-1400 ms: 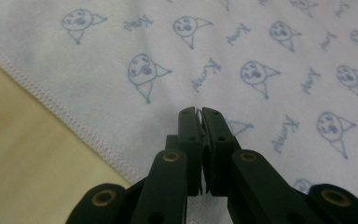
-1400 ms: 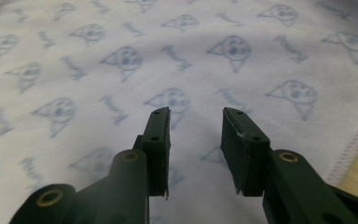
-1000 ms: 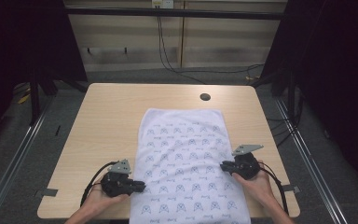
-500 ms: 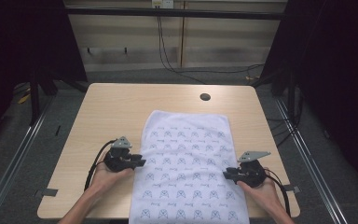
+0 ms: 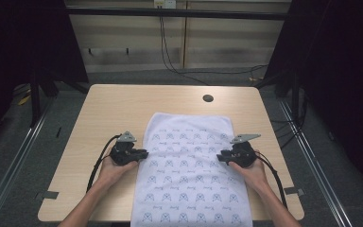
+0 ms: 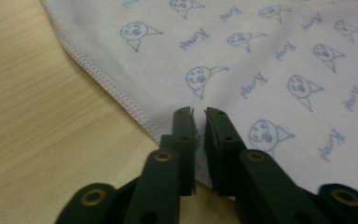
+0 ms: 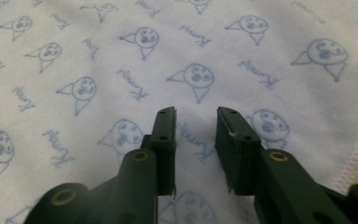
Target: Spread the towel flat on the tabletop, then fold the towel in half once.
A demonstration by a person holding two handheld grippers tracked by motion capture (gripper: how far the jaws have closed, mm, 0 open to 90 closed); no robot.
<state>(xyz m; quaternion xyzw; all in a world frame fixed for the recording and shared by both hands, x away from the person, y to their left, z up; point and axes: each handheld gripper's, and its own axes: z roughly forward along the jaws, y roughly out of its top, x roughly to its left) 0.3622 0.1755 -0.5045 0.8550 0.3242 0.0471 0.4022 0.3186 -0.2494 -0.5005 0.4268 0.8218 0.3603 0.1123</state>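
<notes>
The cloth (image 5: 191,170) lies flat on the table (image 5: 118,109), hanging over its near edge. The left gripper (image 6: 196,122), almost pressed together, has just been closing at the left hem. The right gripper (image 7: 196,123) is spread above the cloth. Each should pinch one layer at the hem before lifting.

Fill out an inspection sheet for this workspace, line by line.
Surface: light wooden table with a round hole near its far edge.
Job's things: white printed cloth spread flat, its near end over the table's near edge.
Clutter: nothing seen.
Grippers: left gripper at the cloth's left hem, jaws nearly shut, grip unclear; right gripper open over the cloth's right side.
Cables: black cables trail from both grippers.
Surroundings: dark curtains, grey floor, wall cables.
</notes>
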